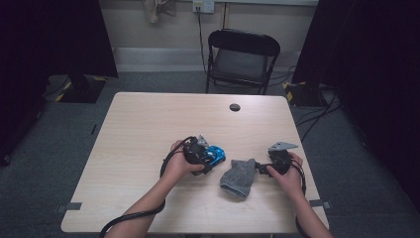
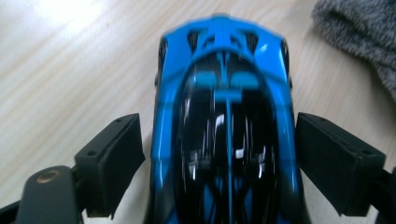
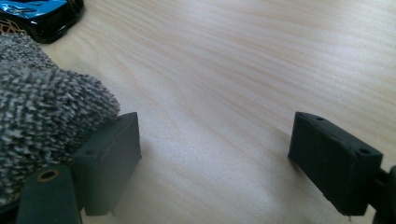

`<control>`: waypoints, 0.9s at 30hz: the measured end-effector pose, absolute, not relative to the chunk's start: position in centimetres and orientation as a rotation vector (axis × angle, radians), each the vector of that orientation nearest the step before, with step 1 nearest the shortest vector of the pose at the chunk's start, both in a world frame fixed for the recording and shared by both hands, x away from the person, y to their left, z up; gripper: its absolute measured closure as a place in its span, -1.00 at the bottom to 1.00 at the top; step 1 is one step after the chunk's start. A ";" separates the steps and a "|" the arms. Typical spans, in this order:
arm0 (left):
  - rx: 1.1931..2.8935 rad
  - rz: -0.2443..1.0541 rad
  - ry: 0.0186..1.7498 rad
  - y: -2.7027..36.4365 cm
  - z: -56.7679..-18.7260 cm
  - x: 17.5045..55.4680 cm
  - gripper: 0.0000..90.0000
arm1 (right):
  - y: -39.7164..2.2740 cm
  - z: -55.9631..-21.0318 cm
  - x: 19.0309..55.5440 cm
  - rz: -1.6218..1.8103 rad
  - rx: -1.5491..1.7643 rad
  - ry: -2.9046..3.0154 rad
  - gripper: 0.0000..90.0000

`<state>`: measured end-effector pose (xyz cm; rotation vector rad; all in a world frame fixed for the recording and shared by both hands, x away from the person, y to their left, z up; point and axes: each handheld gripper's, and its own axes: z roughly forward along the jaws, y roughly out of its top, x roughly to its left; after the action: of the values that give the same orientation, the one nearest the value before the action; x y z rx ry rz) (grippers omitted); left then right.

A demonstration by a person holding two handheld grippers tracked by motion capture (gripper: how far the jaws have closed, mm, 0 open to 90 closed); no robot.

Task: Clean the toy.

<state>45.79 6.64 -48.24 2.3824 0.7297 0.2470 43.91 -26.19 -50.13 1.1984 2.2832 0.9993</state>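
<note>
A blue and black toy car [image 1: 216, 154] rests on the light wooden table [image 1: 148, 129], left of a grey sock [image 1: 237, 176]. My left gripper [image 1: 212, 157] straddles it. In the left gripper view the car [image 2: 229, 140] lies lengthwise between the jaws; the left pad [image 2: 112, 163] stands a sliver off its side, so the gripper [image 2: 217, 120] is open. My right gripper [image 1: 261, 169] points at the sock's right edge. It is open [image 3: 215, 119] with bare table between the jaws, and the sock [image 3: 42, 107] bulges against the outside of its left jaw.
A black folding chair [image 1: 242, 54] stands beyond the far edge of the table. A small dark cable hole [image 1: 235, 107] sits near that far edge. The sock's corner [image 2: 364, 37] lies just ahead and to the right of the car's nose. Cables trail from both grippers.
</note>
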 end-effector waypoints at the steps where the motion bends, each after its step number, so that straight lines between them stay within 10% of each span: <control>1: 2.386 0.245 0.729 6.7 -48.4 45.8 -0.64 | -26.2 -50.1 43.9 0.999 1.198 2.283 -0.64; 13: 2.370 0.225 0.748 6.3 -48.5 45.9 -0.42 | -26.2 -50.1 43.9 0.999 1.199 2.283 -0.64; 27: 2.363 0.254 0.734 5.0 -48.3 46.5 -0.64 | -26.2 -50.1 43.9 0.999 1.199 2.283 -0.64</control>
<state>46.53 5.04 -48.34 2.3629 0.7342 0.2540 43.93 -26.17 -50.13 1.1993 2.2827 0.9990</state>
